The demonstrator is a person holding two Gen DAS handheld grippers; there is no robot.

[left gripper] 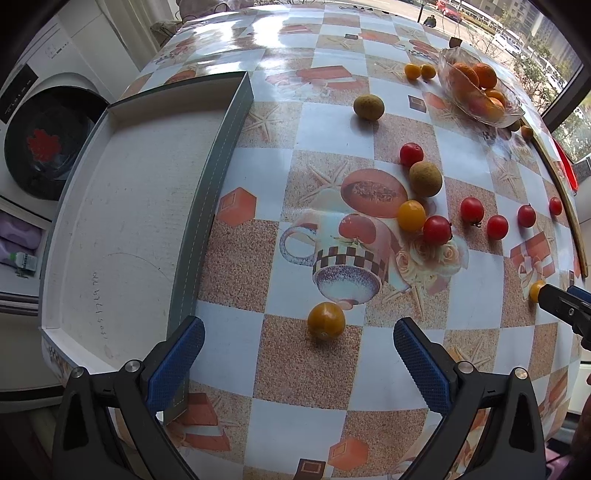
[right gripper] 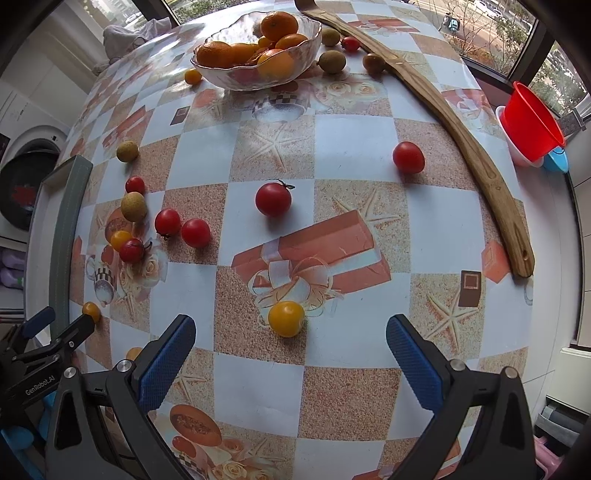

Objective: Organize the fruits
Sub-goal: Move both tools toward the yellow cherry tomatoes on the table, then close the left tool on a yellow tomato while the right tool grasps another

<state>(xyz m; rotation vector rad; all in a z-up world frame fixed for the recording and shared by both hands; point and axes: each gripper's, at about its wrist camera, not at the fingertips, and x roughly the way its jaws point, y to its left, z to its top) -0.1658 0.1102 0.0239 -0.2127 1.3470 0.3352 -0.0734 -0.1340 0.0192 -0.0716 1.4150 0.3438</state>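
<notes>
My left gripper point(left gripper: 299, 343) is open and empty; a yellow cherry tomato point(left gripper: 326, 320) lies on the table just ahead between its fingers. An empty white tray point(left gripper: 122, 206) with a grey rim sits to its left. My right gripper point(right gripper: 290, 339) is open and empty, with another yellow tomato point(right gripper: 286, 318) just ahead between its fingers. Several red tomatoes point(right gripper: 273, 199), brown round fruits point(left gripper: 425, 178) and yellow tomatoes point(left gripper: 411, 215) lie scattered. A glass bowl point(right gripper: 236, 75) at the back holds oranges point(right gripper: 279, 26).
A long wooden board point(right gripper: 476, 147) lies along the table's right side. A red cup point(right gripper: 532, 118) stands beyond it near the window. A washing machine point(left gripper: 44, 140) is left of the table. The patterned tablecloth point(right gripper: 258, 391) covers the table.
</notes>
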